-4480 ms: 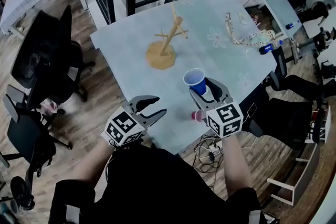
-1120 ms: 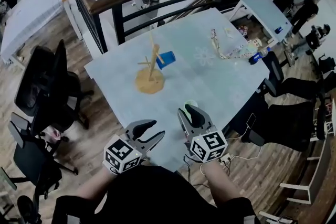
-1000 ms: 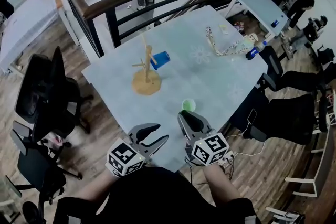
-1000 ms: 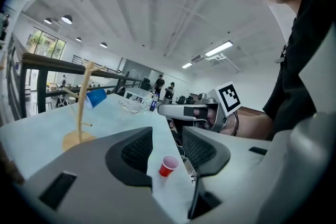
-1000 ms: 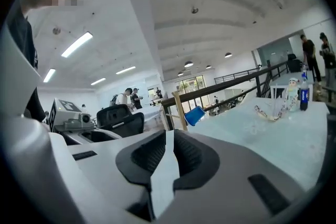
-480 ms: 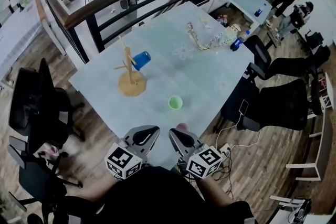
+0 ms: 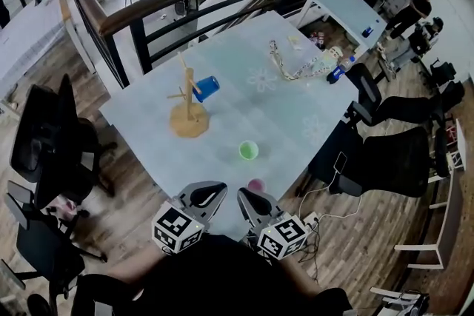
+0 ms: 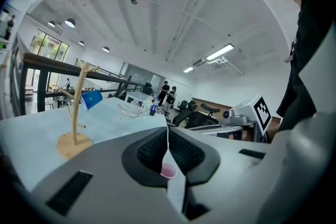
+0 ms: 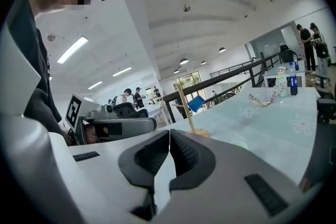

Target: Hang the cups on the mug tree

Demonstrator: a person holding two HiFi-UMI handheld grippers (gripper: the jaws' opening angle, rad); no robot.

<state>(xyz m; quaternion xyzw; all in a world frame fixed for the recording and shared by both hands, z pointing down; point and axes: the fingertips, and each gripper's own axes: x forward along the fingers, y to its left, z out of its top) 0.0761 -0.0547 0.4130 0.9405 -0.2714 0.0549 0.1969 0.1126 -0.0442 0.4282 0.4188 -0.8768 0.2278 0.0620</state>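
- Grey left gripper (image 7: 203, 193): jaws pressed together on nothing; a second ago they stood wide.
- Right gripper (image 7: 247, 199) just beside it, likewise closed and empty.
- Both are pulled back to the near edge of the table (image 7: 296, 122).
- Pink cup (image 7: 255, 185) is just ahead of the right gripper. It peeks under the left jaws in the left gripper view, probably beyond the pads, not held.
- Green cup (image 7: 248, 151) stands further ahead, rim up.
- Blue cup (image 7: 207, 88), in the right gripper seconds ago, now hangs on the mug tree (image 7: 187, 103), far ahead-left.
- One hung, two left; pink looks like the next pick.
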